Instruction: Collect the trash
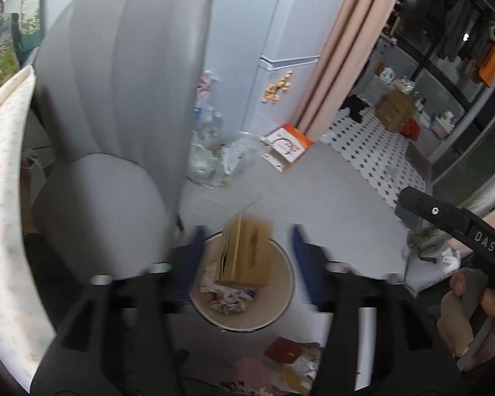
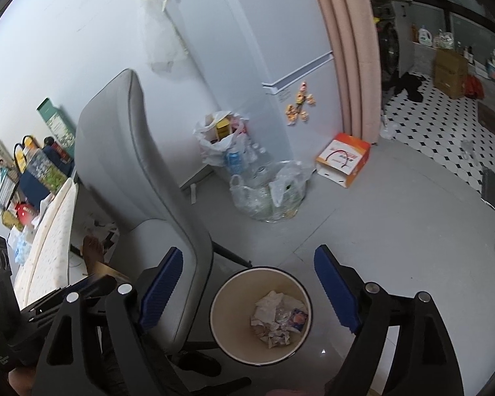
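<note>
A round beige trash bin (image 1: 282,303) stands on the grey floor beside a grey chair. In the left wrist view a small brown cardboard box (image 1: 244,255), blurred, is in the air over the bin between my open fingers, touching neither. My left gripper (image 1: 246,254) is open above the bin. Crumpled paper (image 1: 229,298) lies in the bin. In the right wrist view the bin (image 2: 221,313) holds crumpled paper and wrappers (image 2: 279,318); the box does not show there. My right gripper (image 2: 247,292) is open and empty above the bin. The right gripper's body (image 1: 458,231) shows at the right of the left view.
The grey chair (image 2: 132,181) stands left of the bin. Clear plastic bags of bottles (image 2: 267,188) and a white bag (image 2: 217,142) sit by the fridge (image 2: 280,66). An orange-white box (image 2: 343,160) lies near the pink curtain (image 2: 353,49). Red and pink scraps (image 1: 283,351) lie near the bin.
</note>
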### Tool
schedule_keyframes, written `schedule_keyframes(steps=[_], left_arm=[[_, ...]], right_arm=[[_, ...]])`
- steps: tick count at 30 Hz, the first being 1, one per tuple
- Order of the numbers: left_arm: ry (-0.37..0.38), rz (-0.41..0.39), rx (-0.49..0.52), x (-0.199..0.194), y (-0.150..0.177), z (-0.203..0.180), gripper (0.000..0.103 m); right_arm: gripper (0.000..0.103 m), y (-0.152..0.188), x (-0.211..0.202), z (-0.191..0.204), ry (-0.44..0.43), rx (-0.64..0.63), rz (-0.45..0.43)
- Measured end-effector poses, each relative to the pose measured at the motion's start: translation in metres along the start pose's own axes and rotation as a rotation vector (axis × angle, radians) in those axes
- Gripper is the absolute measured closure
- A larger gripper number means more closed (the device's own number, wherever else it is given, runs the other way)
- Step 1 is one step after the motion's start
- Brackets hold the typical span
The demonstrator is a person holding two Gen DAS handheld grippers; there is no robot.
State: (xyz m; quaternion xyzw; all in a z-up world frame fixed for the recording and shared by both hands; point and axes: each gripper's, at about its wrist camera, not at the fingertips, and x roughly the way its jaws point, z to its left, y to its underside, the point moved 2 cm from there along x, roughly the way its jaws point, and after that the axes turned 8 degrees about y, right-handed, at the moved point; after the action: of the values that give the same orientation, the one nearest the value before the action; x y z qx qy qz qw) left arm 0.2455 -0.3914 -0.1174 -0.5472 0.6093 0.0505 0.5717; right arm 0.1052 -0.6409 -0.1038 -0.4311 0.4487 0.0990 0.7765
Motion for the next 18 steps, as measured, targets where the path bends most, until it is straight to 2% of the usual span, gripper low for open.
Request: schedule_keyframes(steps=[2, 8, 18], left_arm=[[0.007, -0.001, 0.002, 0.001, -0.001, -0.003, 0.028], [-0.008, -0.018, -0.022, -0.006, 0.0, 0.003, 0.013], [-0.038, -0.07, -0.045, -0.034, 0.0, 0.014, 0.006]], right_arm=[[0.021, 0.001, 0.0, -0.003, 0.004, 0.007, 0.0], [0.018, 0.003, 0.0, -0.003, -0.011, 0.011, 0.003], [0.007, 0.004, -0.019, 0.012, -0.026, -0.003, -0.023]])
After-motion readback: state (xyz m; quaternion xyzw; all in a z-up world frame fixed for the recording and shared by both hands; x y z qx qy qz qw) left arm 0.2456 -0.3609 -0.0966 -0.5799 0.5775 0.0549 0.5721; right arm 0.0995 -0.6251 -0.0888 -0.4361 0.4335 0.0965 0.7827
